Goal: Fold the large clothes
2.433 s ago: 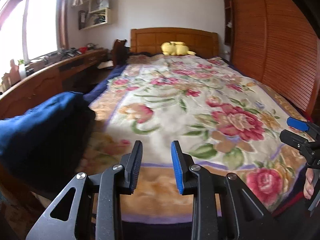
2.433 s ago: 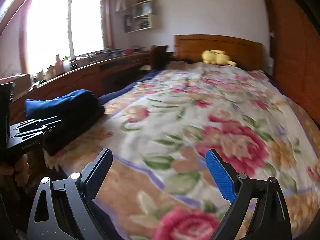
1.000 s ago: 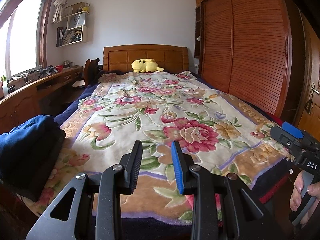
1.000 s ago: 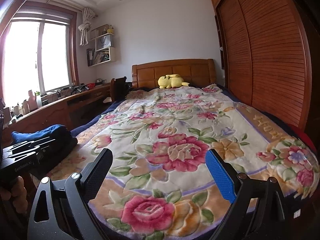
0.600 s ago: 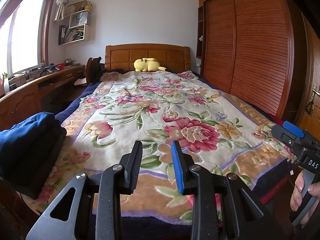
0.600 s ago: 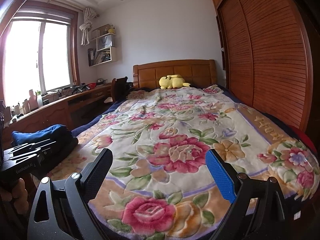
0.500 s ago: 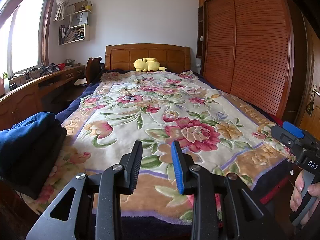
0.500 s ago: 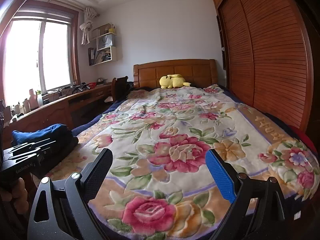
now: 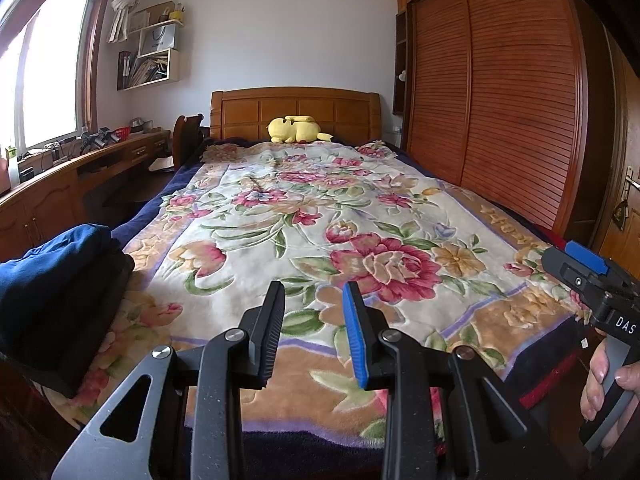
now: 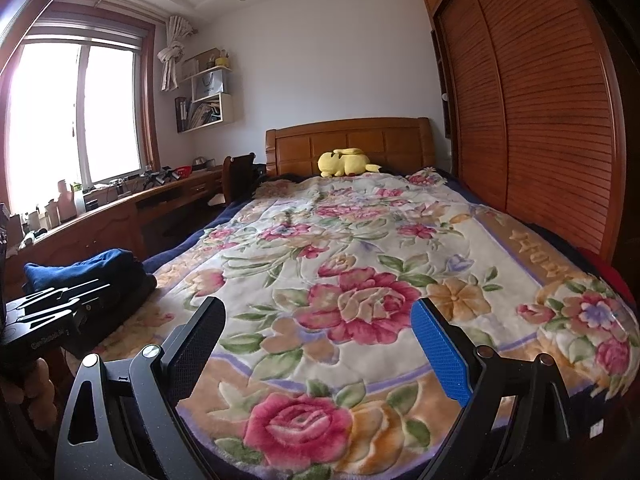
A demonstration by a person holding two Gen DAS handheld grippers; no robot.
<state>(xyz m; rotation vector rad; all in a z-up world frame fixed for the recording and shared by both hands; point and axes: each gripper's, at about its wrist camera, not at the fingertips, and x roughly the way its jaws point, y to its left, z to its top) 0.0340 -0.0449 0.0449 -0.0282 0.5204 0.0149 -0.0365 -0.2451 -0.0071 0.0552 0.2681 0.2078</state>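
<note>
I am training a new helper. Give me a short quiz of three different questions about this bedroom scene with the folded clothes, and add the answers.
1. True or false: the left tongs are shut on the blue garment.
2. Which tongs are opened wider? A) left B) right
3. Fill in: the yellow plush toy lies by the wooden ______.

Key
1. False. They hold nothing; the blue garment lies folded on a dark one at the left corner of the floral blanket.
2. B.
3. Headboard.
</note>
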